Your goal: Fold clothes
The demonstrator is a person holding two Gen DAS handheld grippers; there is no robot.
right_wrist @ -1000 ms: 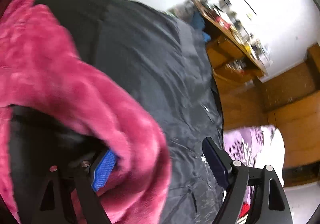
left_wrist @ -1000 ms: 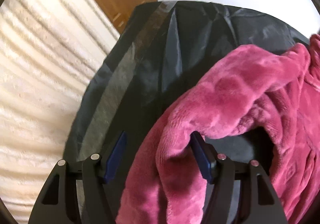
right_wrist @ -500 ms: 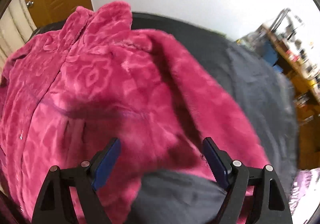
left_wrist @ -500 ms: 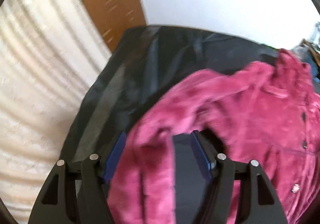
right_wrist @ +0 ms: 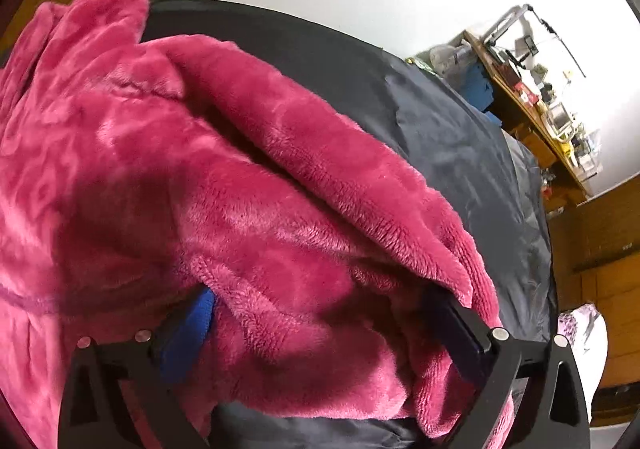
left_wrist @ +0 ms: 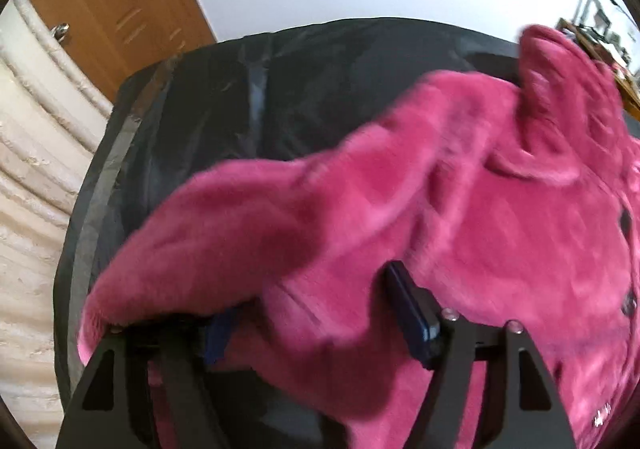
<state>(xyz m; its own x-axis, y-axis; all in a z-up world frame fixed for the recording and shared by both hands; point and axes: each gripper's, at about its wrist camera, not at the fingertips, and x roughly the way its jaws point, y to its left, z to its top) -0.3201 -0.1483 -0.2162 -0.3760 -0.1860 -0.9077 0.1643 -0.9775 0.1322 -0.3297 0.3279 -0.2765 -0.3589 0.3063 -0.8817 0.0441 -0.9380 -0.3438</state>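
A magenta fleece jacket (left_wrist: 480, 209) with dark buttons lies on a black sheet (left_wrist: 240, 109) that covers the work surface. Its left sleeve is folded in across the body and drapes over my left gripper (left_wrist: 316, 289), hiding the left pad. Those jaws are opening, with fleece lying loosely between them. In the right wrist view the jacket (right_wrist: 120, 129) has its other sleeve folded over the body. My right gripper (right_wrist: 316, 301) is opening very wide, with the thick sleeve fold bunched between its pads. The black sheet (right_wrist: 440, 129) shows beyond.
A wooden door (left_wrist: 120, 1) and cream ribbed fabric (left_wrist: 32, 169) stand left of the surface. A cluttered wooden desk (right_wrist: 532, 89) stands at the right, and a white-and-purple patterned cloth (right_wrist: 580, 329) lies beside the surface's right edge. A white wall is behind.
Both grippers carried the sleeves inward from the jacket's sides over its body. The jaws of both now stand wider around the fleece.
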